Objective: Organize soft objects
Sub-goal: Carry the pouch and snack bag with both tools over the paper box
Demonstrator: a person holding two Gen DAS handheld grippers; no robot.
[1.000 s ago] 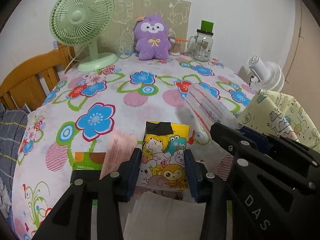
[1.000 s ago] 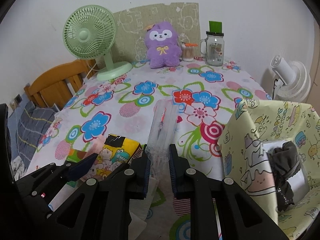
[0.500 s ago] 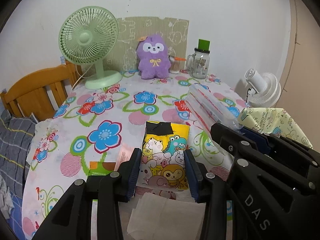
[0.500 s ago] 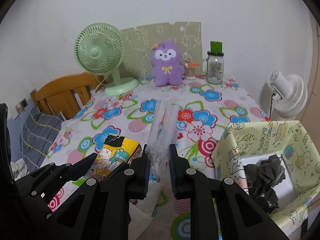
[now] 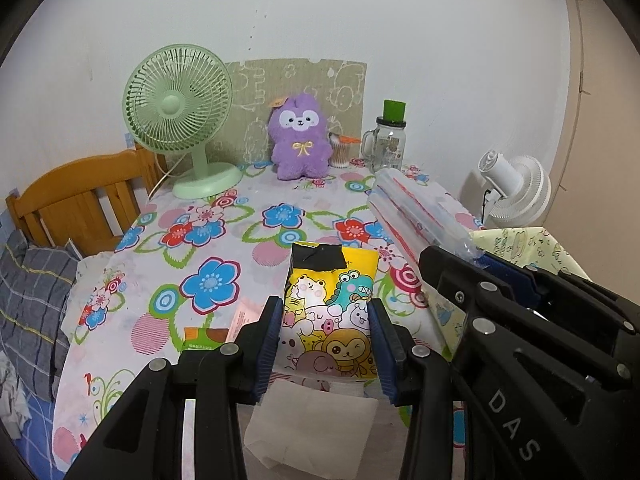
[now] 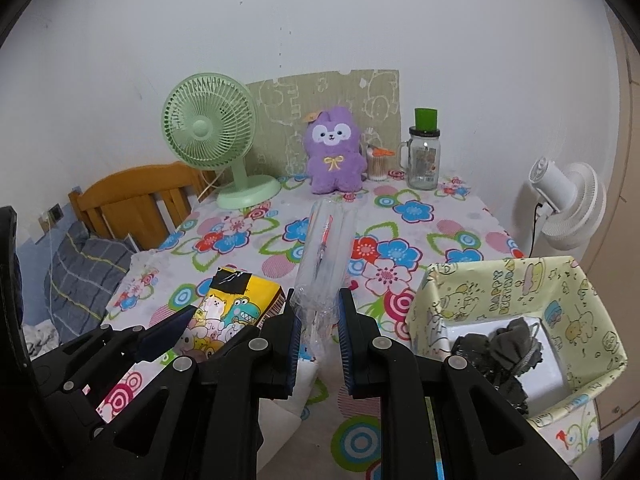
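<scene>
The left gripper (image 5: 325, 322) is clenched on a yellow cartoon packet (image 5: 334, 310), its blue pads pressing the packet's two sides; the packet sticks out toward 12 o'clock from the jaws, above the flowered tablecloth (image 5: 208, 248). The right gripper (image 6: 319, 336) is clamped tight on a clear plastic bag (image 6: 326, 256) with a red strip, which also points away toward 12 o'clock. In the right wrist view the packet (image 6: 236, 308) sits at 9 o'clock of the bag, just beside it. A yellow patterned box (image 6: 500, 292) stands at 3 o'clock of the right gripper, with dark grey cloth (image 6: 500, 344) inside. At the far edge, toward 12 o'clock, sit a purple plush toy (image 5: 300, 140), a green fan (image 5: 178, 108) and a glass jar (image 5: 389, 146).
</scene>
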